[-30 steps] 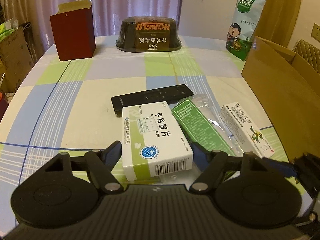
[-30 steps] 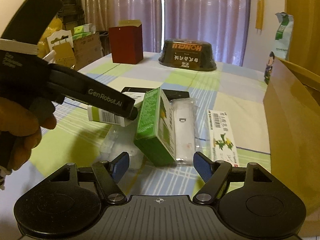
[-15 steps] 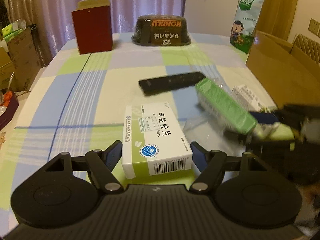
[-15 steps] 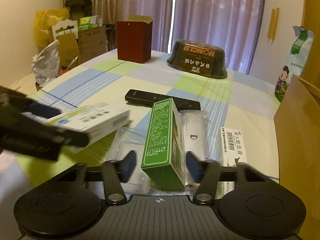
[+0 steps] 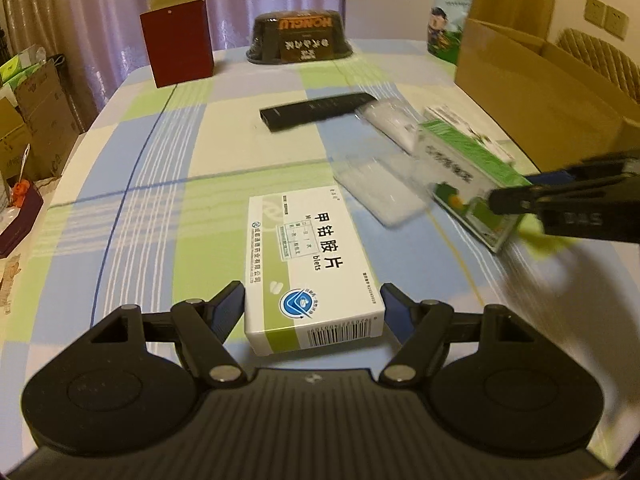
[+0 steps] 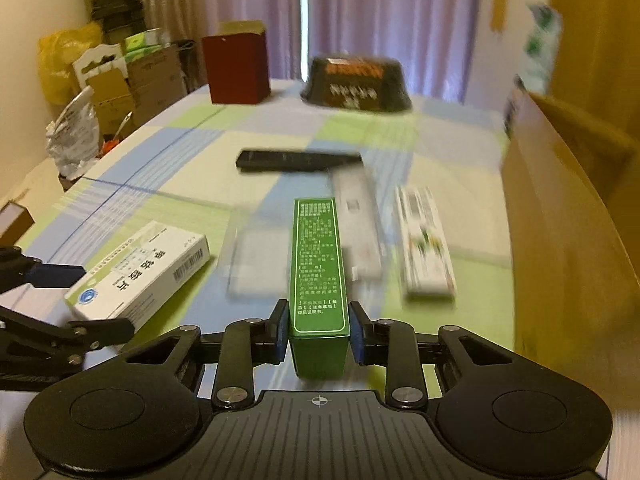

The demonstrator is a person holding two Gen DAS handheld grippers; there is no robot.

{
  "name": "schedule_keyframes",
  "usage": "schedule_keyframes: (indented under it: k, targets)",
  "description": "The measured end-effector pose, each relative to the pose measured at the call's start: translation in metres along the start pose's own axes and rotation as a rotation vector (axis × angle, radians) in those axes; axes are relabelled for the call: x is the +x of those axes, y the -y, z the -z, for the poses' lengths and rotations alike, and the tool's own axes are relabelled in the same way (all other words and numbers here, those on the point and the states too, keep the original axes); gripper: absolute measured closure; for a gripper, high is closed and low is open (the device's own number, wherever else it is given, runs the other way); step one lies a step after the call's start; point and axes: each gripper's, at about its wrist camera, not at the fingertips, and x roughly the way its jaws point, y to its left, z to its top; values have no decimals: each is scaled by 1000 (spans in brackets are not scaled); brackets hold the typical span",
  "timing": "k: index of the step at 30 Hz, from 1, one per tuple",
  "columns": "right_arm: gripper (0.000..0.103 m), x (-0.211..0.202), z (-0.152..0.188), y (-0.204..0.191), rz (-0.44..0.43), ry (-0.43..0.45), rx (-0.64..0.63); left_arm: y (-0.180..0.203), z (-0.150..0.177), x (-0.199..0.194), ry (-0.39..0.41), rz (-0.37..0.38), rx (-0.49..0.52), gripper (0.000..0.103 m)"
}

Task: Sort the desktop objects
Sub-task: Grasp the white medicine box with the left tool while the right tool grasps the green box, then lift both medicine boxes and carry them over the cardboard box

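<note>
Gripping green box [image 6: 319, 264] in right gripper [image 6: 319, 332], long axis pointing forward, cardboard box [image 6: 568, 216] to its right. Left gripper [image 5: 312, 308] fingers wide, straddling white box [image 5: 310, 264] on surface [image 5: 160, 184].
</note>
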Motion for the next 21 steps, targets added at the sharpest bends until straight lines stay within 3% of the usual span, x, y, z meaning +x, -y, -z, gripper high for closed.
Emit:
schedule_keyframes:
  k: [4,10,21]
  targets:
    - [74,-19,15,-1,12,-22,10,9,14,-15,-12,0,31,33]
    - [74,-47,37,-2,30,-55,24,12,19,-17,-31,-26,27,23]
    - [73,-10,27,-3,33,-77,-40,12,7,4,-46,-36,35,23]
